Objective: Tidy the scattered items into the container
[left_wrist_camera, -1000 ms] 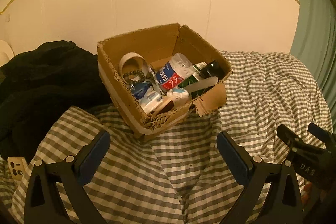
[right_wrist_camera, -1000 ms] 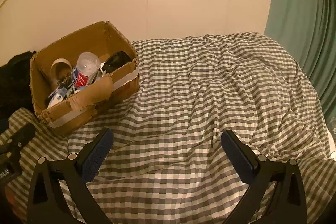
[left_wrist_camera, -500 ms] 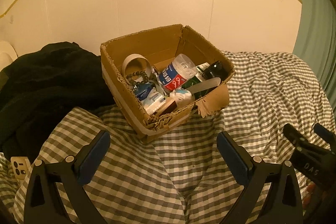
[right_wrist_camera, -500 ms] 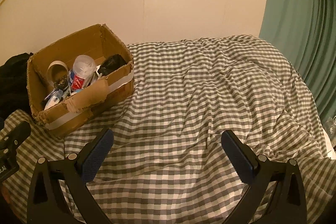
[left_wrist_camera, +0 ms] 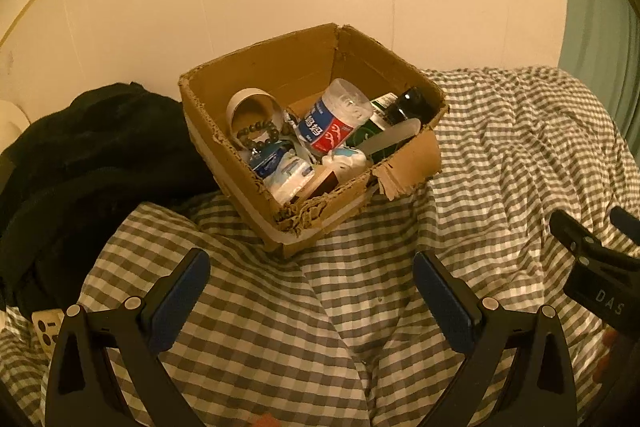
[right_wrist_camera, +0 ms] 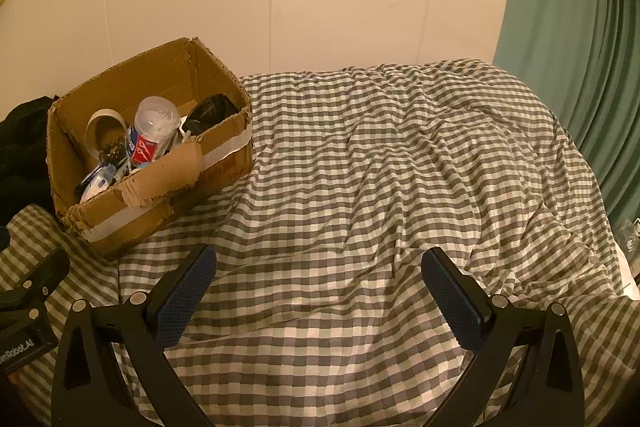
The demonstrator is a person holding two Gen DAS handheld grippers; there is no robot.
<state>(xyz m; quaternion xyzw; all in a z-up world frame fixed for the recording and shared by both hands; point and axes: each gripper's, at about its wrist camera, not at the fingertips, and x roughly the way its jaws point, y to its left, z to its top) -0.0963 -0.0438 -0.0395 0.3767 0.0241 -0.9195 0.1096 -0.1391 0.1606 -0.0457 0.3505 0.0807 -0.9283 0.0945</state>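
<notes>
Checked bed (right_wrist_camera: 380, 155) lay bare of loose items; box (left_wrist_camera: 248, 163) held them all.
Both grippers, left (left_wrist_camera: 310, 293) and right (right_wrist_camera: 318, 293), hovered with jaws open and empty; best to scan the folds before finishing.

Both wrist views look forward and down over the checked bedspread (right_wrist_camera: 400, 155) toward the wall. Left view: cardboard box (left_wrist_camera: 256, 99) near, 12 o'clock. Right view: same box (right_wrist_camera: 224, 163) farther, 10 o'clock.
</notes>
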